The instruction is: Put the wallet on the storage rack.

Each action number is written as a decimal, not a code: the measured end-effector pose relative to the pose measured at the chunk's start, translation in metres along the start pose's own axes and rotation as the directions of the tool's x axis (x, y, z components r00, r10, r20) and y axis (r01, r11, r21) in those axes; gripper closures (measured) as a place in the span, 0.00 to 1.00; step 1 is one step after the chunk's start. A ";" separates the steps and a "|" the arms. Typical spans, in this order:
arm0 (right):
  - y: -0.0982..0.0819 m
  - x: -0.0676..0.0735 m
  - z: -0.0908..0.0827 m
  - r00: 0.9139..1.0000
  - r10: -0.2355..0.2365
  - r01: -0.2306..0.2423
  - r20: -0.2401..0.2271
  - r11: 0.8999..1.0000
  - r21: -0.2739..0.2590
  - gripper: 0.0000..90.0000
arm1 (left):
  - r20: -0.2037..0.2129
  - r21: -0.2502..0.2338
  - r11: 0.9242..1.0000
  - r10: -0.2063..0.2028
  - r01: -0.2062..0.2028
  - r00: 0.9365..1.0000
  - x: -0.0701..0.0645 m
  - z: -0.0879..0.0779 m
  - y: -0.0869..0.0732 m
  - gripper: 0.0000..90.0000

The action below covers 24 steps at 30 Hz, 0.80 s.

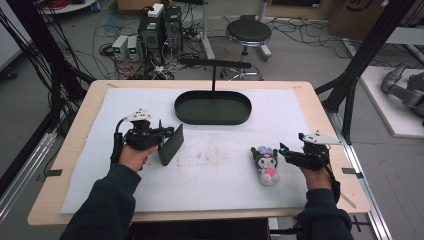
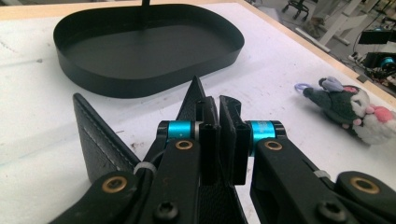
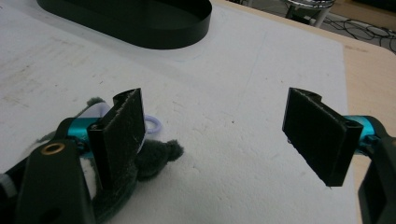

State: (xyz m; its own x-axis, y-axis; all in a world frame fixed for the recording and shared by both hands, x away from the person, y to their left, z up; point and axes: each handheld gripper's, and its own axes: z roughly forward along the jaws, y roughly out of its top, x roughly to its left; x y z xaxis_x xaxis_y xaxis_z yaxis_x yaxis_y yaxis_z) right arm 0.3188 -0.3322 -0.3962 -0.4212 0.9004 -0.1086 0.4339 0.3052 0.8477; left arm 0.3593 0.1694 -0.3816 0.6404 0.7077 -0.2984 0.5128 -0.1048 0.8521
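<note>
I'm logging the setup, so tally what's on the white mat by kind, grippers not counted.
Black oval tray: 1
Black leather wallet, clamped in the left gripper: 1
Plush toy, lying beside the open right gripper: 1
Total: 3

Open white mat [image 1: 220, 165] lies between the black wallet [image 1: 170, 145] and plush toy [image 1: 266, 165]; the black tray [image 1: 212, 107], with 1 upright post, probably blocks the far side.
</note>
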 end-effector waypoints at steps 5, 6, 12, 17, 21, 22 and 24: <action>0.000 0.001 0.001 1.000 -0.002 0.002 -0.002 1.000 0.002 0.24 | 0.017 -0.001 1.000 -0.013 0.013 1.000 0.001 0.001 -0.002 0.82; 0.000 0.001 0.001 1.000 -0.003 0.003 -0.001 1.000 0.002 0.24 | 0.016 -0.010 1.000 -0.010 0.010 1.000 0.001 0.000 -0.001 0.77; 0.000 0.001 0.001 1.000 0.001 -0.001 -0.005 1.000 0.007 0.24 | -0.131 -0.145 0.987 0.056 -0.075 0.990 -0.007 -0.016 -0.002 0.41; -0.001 0.000 0.001 1.000 0.001 -0.001 -0.002 1.000 0.007 0.24 | -0.235 -0.160 0.982 0.058 -0.097 0.970 -0.019 -0.024 -0.017 0.24; 0.000 0.002 0.002 1.000 0.002 -0.002 -0.004 1.000 0.008 0.24 | -0.261 -0.145 0.984 0.061 -0.101 0.964 -0.028 -0.021 -0.031 0.24; 0.000 0.002 0.002 1.000 0.001 -0.001 -0.005 1.000 0.009 0.24 | -0.266 -0.129 0.986 0.069 -0.107 0.961 -0.030 -0.019 -0.035 0.24; 0.001 0.003 0.002 1.000 -0.001 0.001 -0.007 1.000 0.008 0.24 | -0.290 -0.092 0.989 0.080 -0.111 0.954 -0.031 -0.012 -0.041 0.24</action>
State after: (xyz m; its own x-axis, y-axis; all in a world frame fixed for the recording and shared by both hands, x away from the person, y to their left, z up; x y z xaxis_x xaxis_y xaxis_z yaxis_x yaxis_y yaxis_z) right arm 0.3196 -0.3289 -0.3971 -0.4272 0.8980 -0.1055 0.4400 0.3085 0.8434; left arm 0.3115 0.1603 -0.4027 0.4859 0.8693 -0.0911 0.3834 -0.1183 0.9160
